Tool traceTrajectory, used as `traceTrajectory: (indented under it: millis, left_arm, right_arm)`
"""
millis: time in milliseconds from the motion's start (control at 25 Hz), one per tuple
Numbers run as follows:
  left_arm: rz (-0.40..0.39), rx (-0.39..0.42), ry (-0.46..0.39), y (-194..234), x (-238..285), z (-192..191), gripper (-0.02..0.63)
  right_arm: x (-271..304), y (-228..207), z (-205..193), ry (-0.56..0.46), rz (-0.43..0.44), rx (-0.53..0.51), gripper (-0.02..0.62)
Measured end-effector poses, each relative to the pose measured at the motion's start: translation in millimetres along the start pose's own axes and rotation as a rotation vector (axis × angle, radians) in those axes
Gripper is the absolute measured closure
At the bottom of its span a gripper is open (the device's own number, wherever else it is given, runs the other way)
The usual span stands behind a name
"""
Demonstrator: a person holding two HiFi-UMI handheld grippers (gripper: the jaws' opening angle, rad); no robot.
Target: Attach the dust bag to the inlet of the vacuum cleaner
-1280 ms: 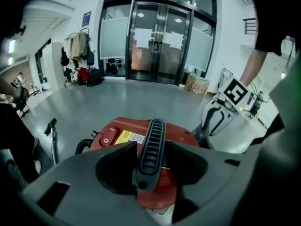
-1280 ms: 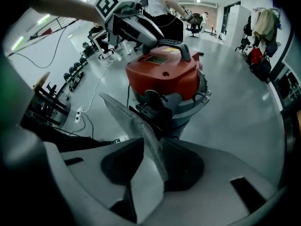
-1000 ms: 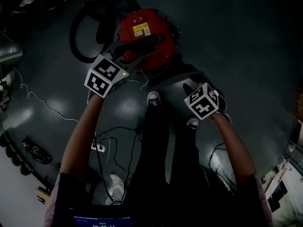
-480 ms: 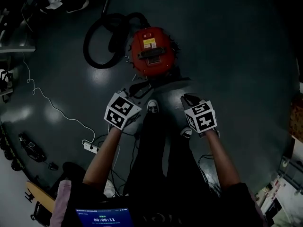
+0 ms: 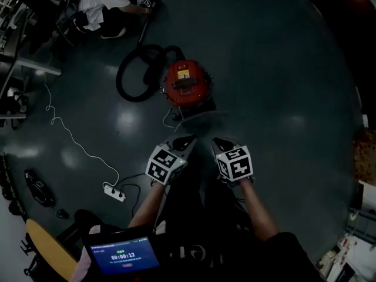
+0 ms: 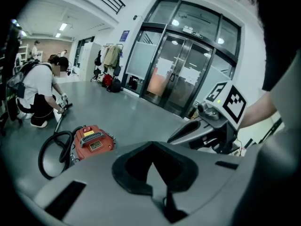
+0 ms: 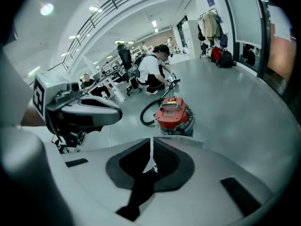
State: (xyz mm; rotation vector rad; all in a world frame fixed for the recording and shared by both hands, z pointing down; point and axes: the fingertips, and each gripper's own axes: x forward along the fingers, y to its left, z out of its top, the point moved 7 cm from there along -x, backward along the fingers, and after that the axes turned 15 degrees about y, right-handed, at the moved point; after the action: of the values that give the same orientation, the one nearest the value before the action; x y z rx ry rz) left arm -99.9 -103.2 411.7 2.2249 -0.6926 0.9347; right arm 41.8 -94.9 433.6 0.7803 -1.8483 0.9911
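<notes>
The red vacuum cleaner (image 5: 187, 84) stands on the dark floor with its black hose (image 5: 136, 72) looped at its left. It also shows in the left gripper view (image 6: 91, 140) and the right gripper view (image 7: 173, 112). Both grippers hang side by side in the air, well short of the vacuum cleaner and close to my body. My left gripper (image 5: 185, 142) (image 6: 151, 158) is shut with nothing between its pads. My right gripper (image 5: 220, 143) (image 7: 151, 150) is shut and empty too. No dust bag shows in any view.
A person (image 5: 111, 2) crouches on the floor beyond the vacuum cleaner. A white power strip (image 5: 113, 191) with its cable lies at the left. A tablet (image 5: 122, 254) is at my lap. Glass doors (image 6: 183, 79) stand behind the right gripper (image 6: 211, 126).
Both grippers have lifted away from the vacuum cleaner and drawn back toward my body. Their jaws went from open to shut. The vacuum cleaner now looks smaller and farther off.
</notes>
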Motion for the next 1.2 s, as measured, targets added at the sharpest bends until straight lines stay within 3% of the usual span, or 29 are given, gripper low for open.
traceTrajectory:
  millis: [200, 360, 520, 640, 840, 1200]
  left_arm:
    - [0.029, -0.13, -0.079, -72.6, -27.5, -10.5, 0.601]
    - [0.075, -0.147, -0.104, -142.4, -40.6, -20.9, 0.601]
    - [0.085, -0.202, -0.151, -209.8, -52.8, -44.8, 0.601]
    - [0.098, -0.203, -0.128, -246.2, -61.5, -65.0, 0.601]
    - [0.09, -0.227, -0.149, -278.6, -88.3, -88.7, 0.601]
    - [0.116, -0.23, -0.224, -298.1, -140.0, -129.4, 0.601]
  right_arm:
    - [-65.9, 6.8, -45.8, -0.075, -0.012, 0.011, 0.563]
    - [-119.8, 5.5, -92.0, -0.145, 0.035, 0.062, 0.563]
    - [-158.1, 12.2, -137.6, -0.166, 0.039, 0.025, 0.563]
    - [-172.7, 20.0, -164.3, -0.168, 0.059, 0.013, 0.563]
    - [-178.3, 41.3, -191.2, -0.185, 0.072, 0.028, 0.563]
    - [-185.4, 108.2, -224.6, -0.209, 0.055, -0.016, 0.563]
